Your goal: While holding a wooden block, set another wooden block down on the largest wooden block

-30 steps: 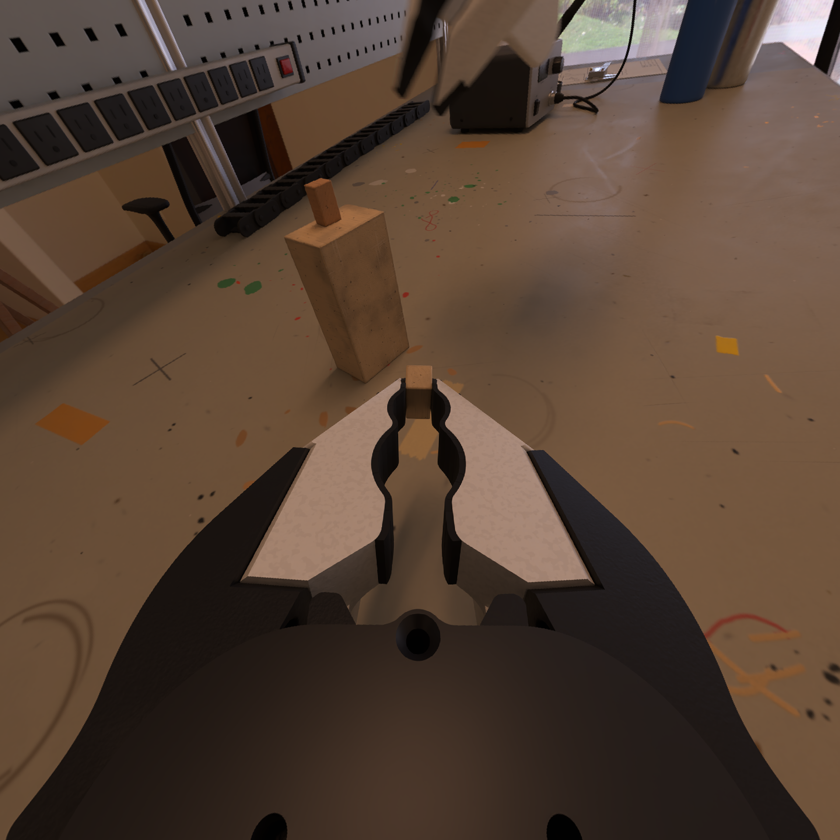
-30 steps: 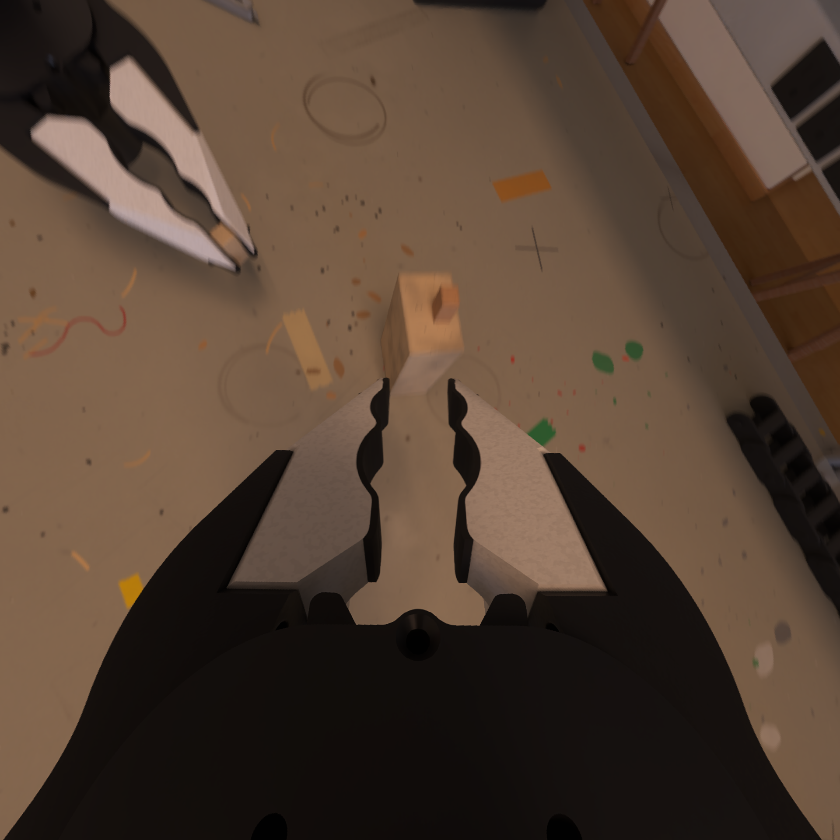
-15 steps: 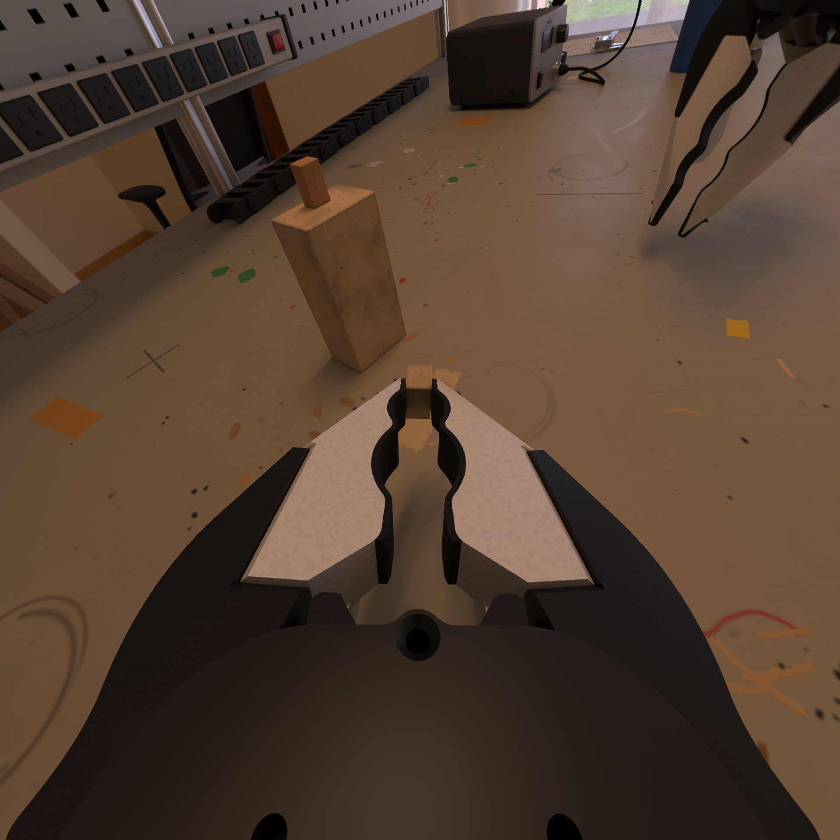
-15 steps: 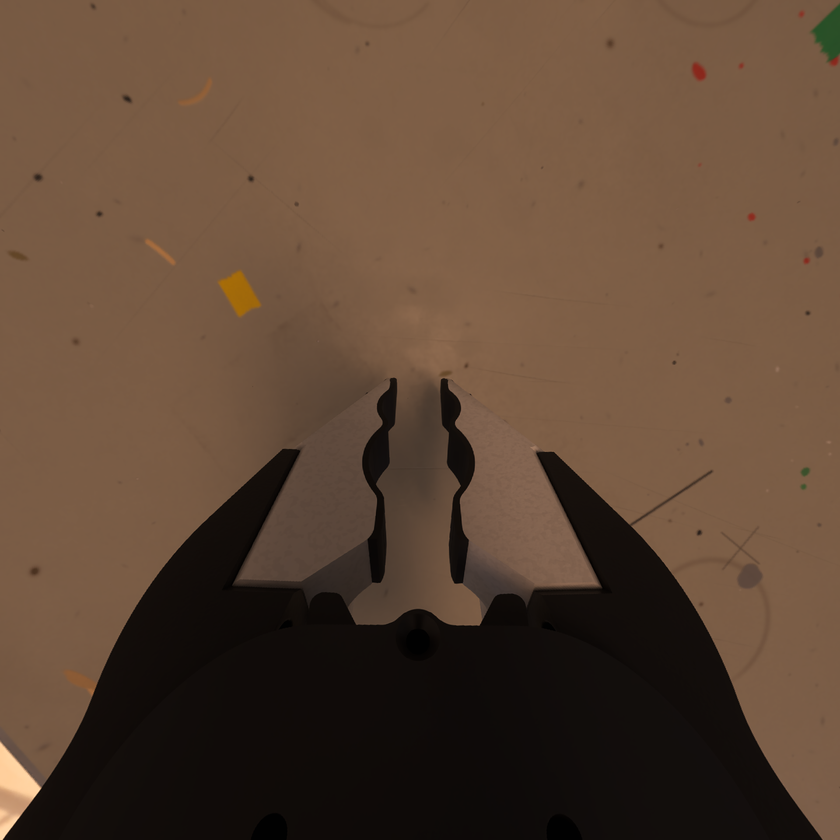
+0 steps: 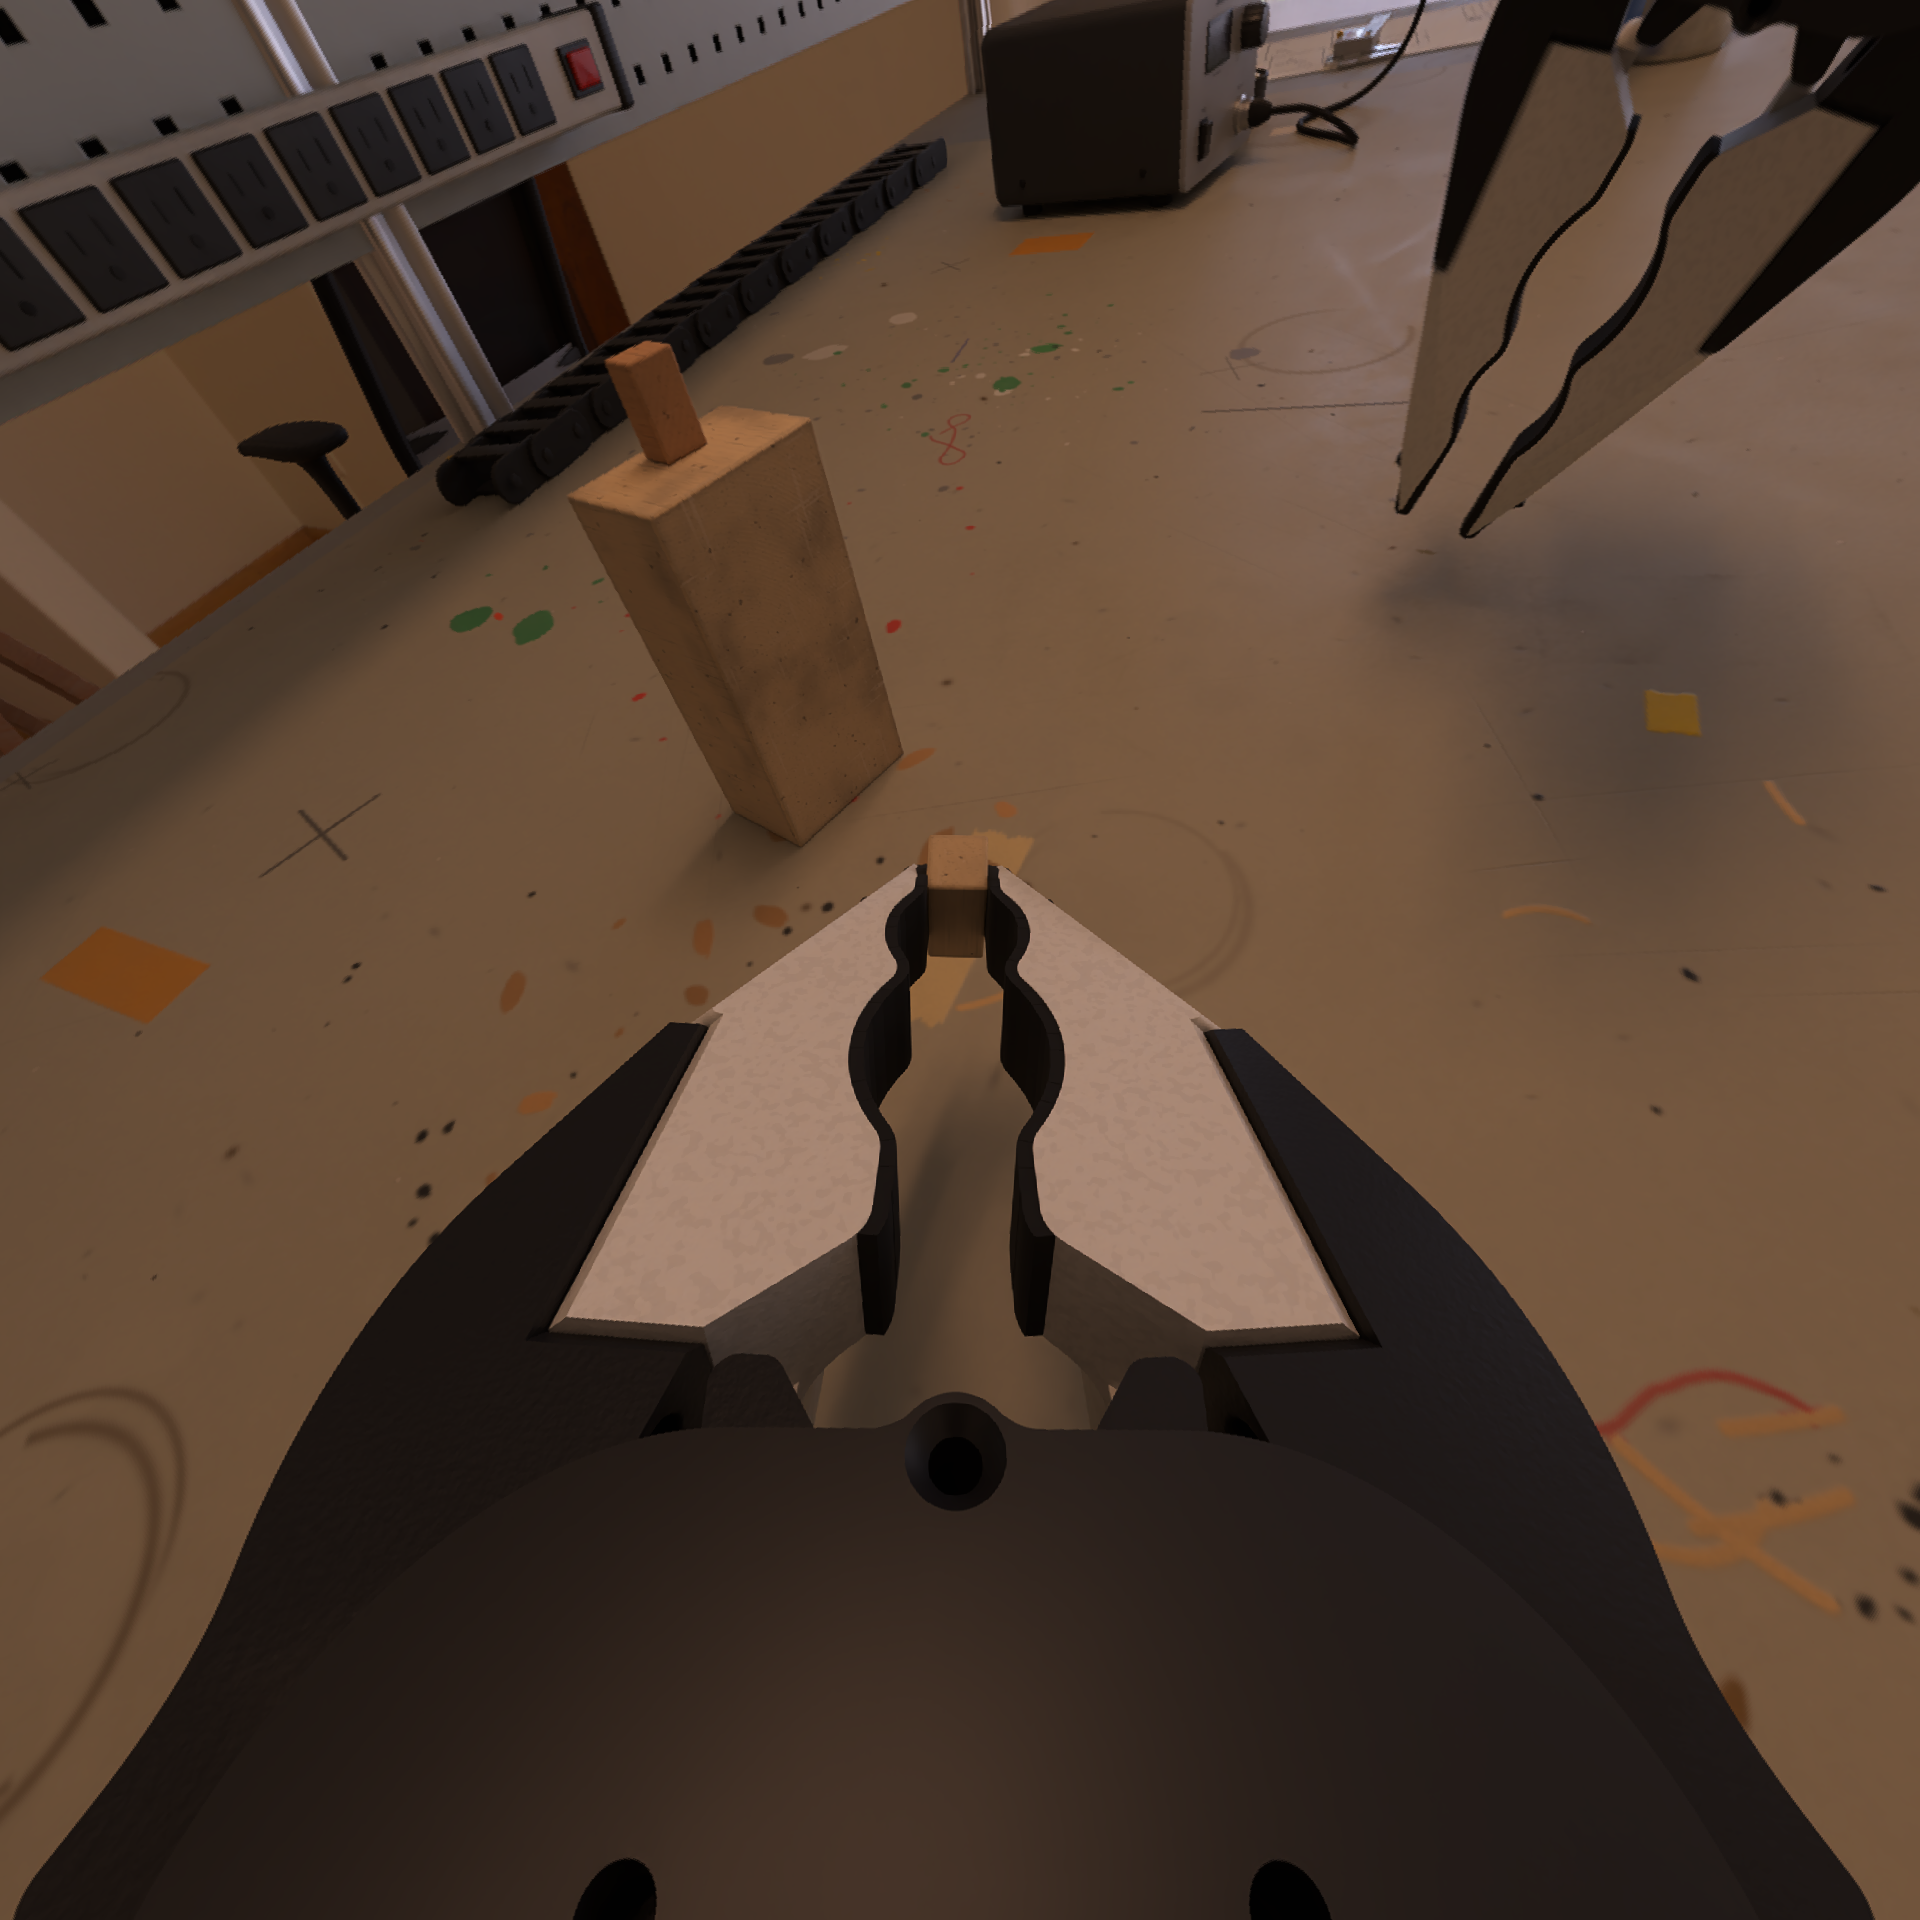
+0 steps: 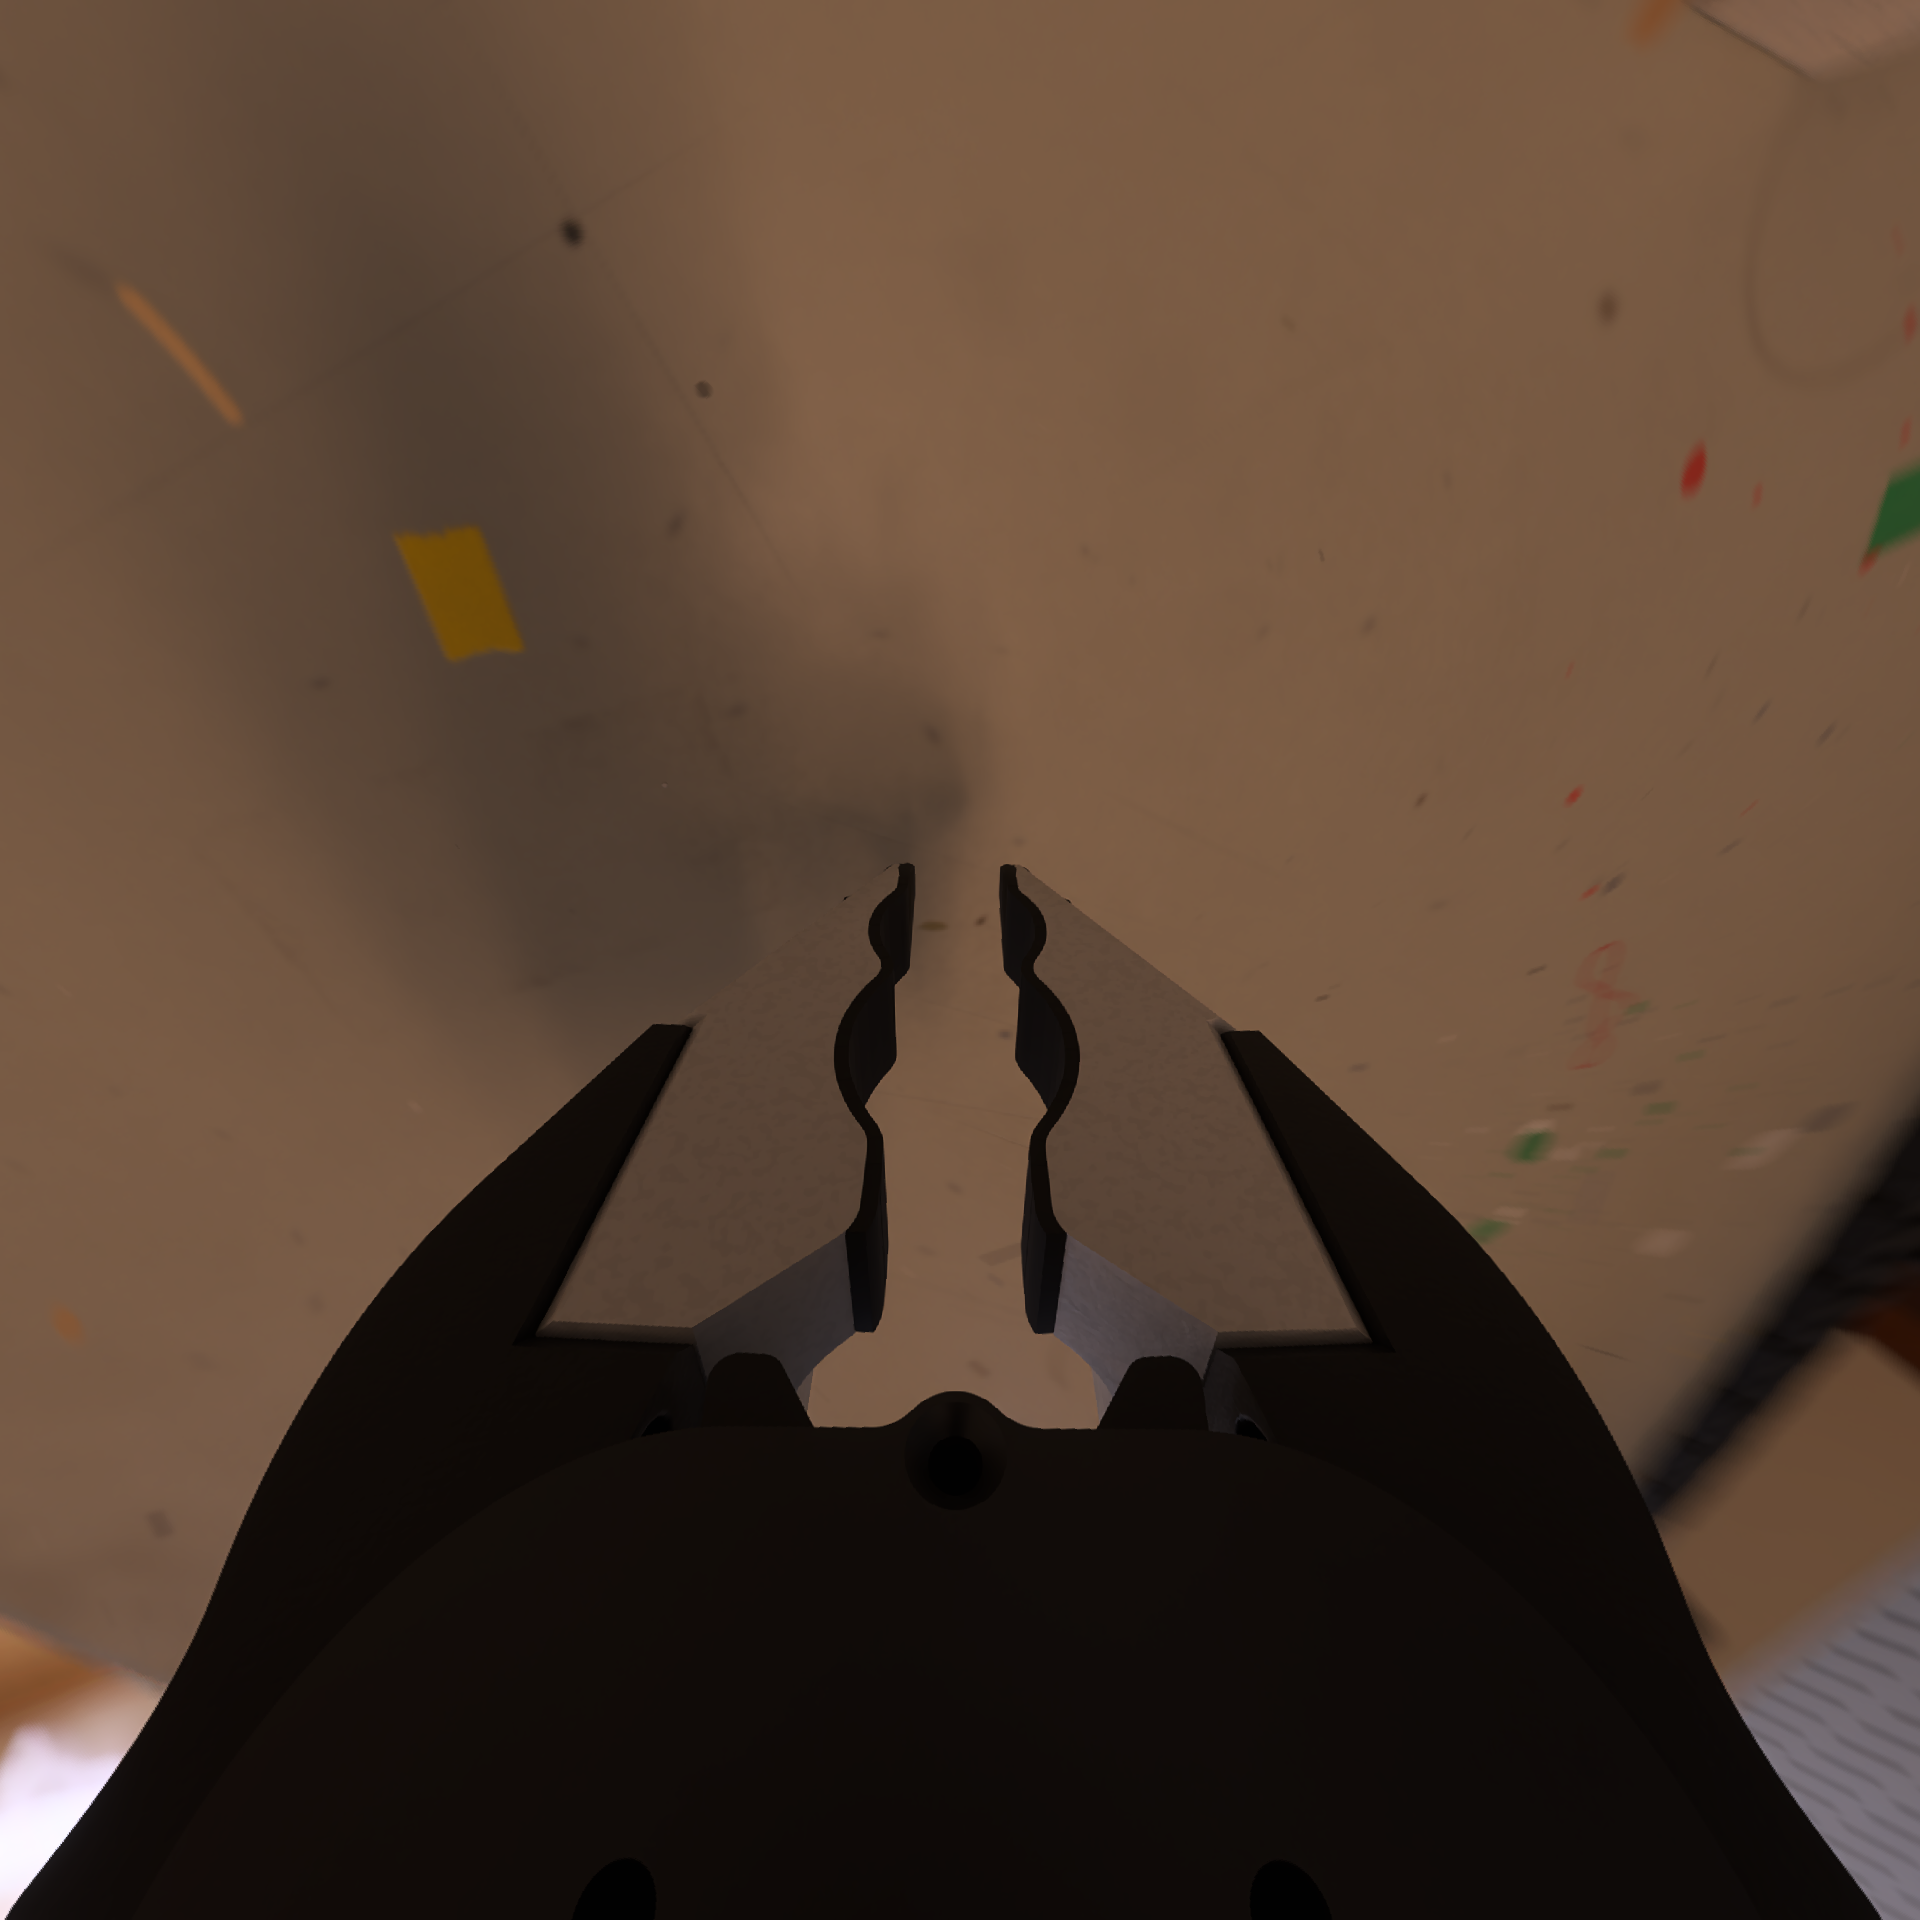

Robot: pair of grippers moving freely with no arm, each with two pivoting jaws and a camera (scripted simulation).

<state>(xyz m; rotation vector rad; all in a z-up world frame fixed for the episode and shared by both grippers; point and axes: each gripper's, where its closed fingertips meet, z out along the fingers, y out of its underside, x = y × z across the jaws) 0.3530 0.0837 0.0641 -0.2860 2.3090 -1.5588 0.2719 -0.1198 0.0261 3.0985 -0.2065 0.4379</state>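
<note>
The largest wooden block (image 5: pixel 750 623) stands upright on the workbench, ahead and left of my left gripper. A small wooden block (image 5: pixel 657 403) stands on its top. My left gripper (image 5: pixel 956 883) is shut on another small wooden block (image 5: pixel 956 896) at its fingertips, held above the table near the big block's base. My right gripper (image 6: pixel 956 878) is open and empty, pointing down at bare table; it also shows in the left wrist view (image 5: pixel 1439 520) at the upper right, hanging above the table. No block shows in the right wrist view.
A power strip (image 5: pixel 291 177) runs along the back left, a black cable chain (image 5: pixel 707 312) lies below it, and a dark box-shaped device (image 5: pixel 1112 94) stands at the back. A flat light wooden strip (image 5: pixel 940 997) lies under my left gripper. Yellow tape (image 6: pixel 457 592) marks the table.
My right gripper has left the big block, swung to the right side of the table and come lower. The small block stays on the big block. My left gripper barely moved.
</note>
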